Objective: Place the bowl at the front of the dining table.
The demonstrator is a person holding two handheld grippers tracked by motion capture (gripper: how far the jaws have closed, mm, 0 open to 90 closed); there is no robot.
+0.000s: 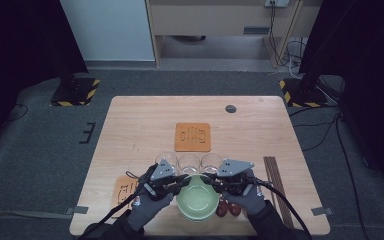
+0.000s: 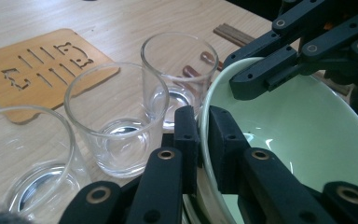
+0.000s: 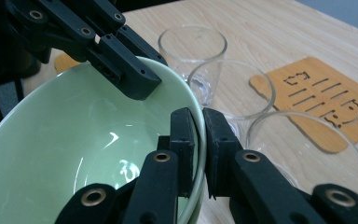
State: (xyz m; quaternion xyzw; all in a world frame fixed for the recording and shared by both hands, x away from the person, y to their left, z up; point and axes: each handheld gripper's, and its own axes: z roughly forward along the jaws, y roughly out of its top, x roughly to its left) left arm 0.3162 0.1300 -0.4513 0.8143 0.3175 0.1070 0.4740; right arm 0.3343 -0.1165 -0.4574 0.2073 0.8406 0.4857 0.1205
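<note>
A pale green bowl [image 1: 197, 199] sits near the table's front edge, and both grippers clamp its rim. My left gripper [image 1: 181, 182] is shut on the bowl's left rim, and in the left gripper view its jaws [image 2: 204, 135] pinch the rim of the bowl [image 2: 298, 126]. My right gripper [image 1: 211, 180] is shut on the opposite rim. In the right gripper view its jaws [image 3: 200, 140] squeeze the bowl's [image 3: 74, 135] edge. Each gripper view also has the other gripper [image 2: 265, 77] [image 3: 128, 77] biting the far rim. Whether the bowl rests on the table I cannot tell.
Three clear glasses [image 1: 189, 162] stand in a row just behind the bowl, close to the jaws [image 2: 119, 116] [image 3: 233, 88]. A wooden coaster [image 1: 192, 136] lies mid-table and another [image 1: 124, 190] at the front left. Dark chopsticks [image 1: 275, 182] lie on the right, and brown spoons [image 1: 227, 208] beside the bowl.
</note>
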